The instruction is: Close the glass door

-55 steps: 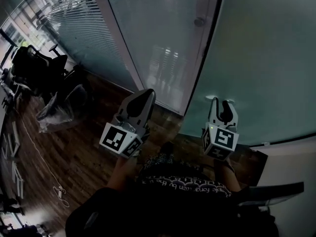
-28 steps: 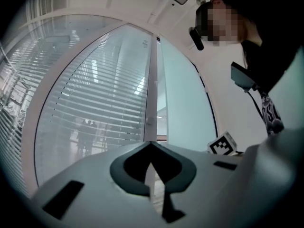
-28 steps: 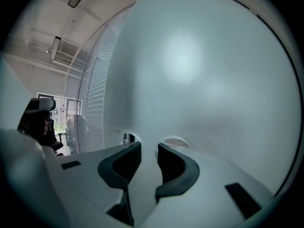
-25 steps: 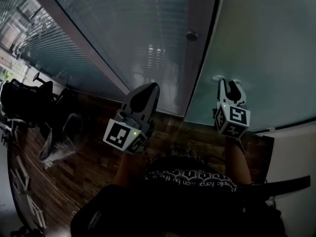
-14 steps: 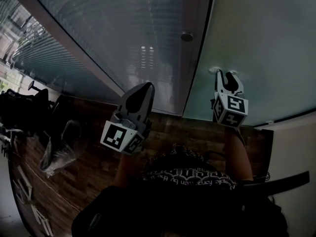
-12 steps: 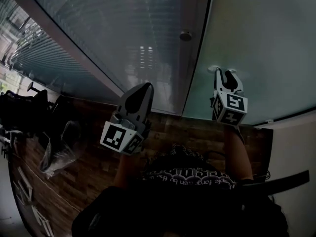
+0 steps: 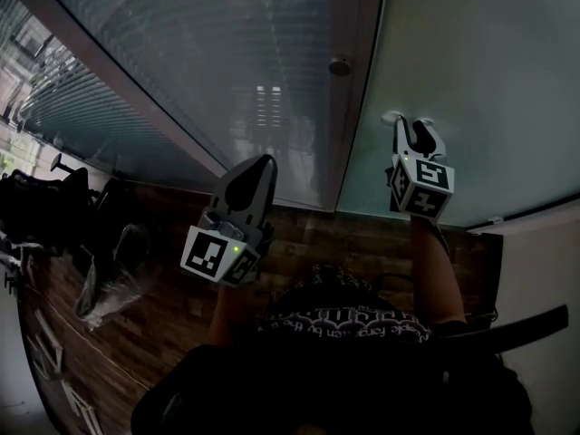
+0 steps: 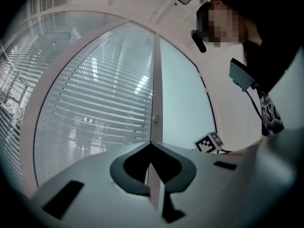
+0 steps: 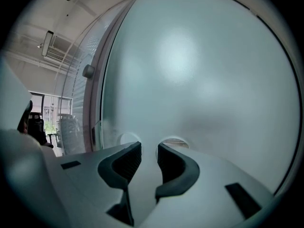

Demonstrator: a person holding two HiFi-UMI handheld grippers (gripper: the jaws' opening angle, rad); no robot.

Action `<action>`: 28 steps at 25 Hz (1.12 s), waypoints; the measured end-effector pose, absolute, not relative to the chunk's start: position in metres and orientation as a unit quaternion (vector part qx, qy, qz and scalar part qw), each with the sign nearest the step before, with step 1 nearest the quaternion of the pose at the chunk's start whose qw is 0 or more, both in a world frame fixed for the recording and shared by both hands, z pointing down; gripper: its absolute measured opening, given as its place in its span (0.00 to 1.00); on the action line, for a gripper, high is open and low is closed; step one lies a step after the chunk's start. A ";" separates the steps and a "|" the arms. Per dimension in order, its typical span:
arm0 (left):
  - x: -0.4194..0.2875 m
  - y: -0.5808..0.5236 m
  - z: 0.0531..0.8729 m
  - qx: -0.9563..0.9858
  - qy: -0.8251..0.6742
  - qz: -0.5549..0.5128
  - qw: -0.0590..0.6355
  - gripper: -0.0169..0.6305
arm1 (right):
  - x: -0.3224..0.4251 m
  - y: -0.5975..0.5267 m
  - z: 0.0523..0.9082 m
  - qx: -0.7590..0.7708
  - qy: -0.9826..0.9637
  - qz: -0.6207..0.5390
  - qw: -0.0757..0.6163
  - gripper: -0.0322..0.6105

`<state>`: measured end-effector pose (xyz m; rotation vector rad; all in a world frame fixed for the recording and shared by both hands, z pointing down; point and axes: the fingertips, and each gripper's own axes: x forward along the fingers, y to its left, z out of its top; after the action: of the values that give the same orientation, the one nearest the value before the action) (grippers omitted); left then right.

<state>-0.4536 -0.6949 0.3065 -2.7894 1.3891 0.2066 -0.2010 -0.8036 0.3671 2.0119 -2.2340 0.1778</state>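
Nearest me, low centre of the head view, my left tool (image 7: 261, 167) hangs idle, its jaws together on nothing. To its right, the right tool (image 7: 412, 127), jaws slightly apart and empty, has crept up-frame with its tips at the frosted glass door (image 7: 489, 53) filling the upper right. The door's edge looks nearly against the door frame (image 7: 358, 80), so I judge the closing almost done.

Frosted matt glass door (image 7: 471, 80); glossy wood-plank floor (image 7: 372, 234).
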 end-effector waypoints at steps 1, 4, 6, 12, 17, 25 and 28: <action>-0.454 -0.695 0.306 -0.893 0.445 0.066 0.010 0.03 | -0.201 -0.805 0.367 0.666 -0.740 0.060 0.065 0.22; -0.455 -0.695 0.305 -0.892 0.447 0.067 0.011 0.03 | -0.201 -0.810 0.367 0.668 -0.739 0.061 0.066 0.22; -0.455 -0.696 0.305 -0.892 0.446 0.065 0.012 0.03 | -0.200 -0.813 0.367 0.669 -0.738 0.060 0.066 0.22; -0.455 -0.694 0.306 -0.892 0.448 0.061 0.009 0.03 | -0.198 -0.820 0.367 0.670 -0.736 0.062 0.067 0.22; -0.460 -0.694 0.305 -0.889 0.453 0.063 0.011 0.03 | -0.197 -0.819 0.367 0.672 -0.735 0.059 0.066 0.22; -0.453 -0.693 0.306 -0.892 0.448 0.064 0.008 0.03 | -0.198 -0.820 0.368 0.666 -0.741 0.057 0.065 0.22; -0.447 -0.691 0.307 -0.895 0.440 0.065 0.007 0.03 | -0.201 -0.819 0.368 0.664 -0.742 0.051 0.070 0.22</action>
<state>-0.4472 -0.6909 0.3072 -2.8002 1.3767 0.2045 -0.2007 -0.8188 0.3680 1.9990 -2.2332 0.1544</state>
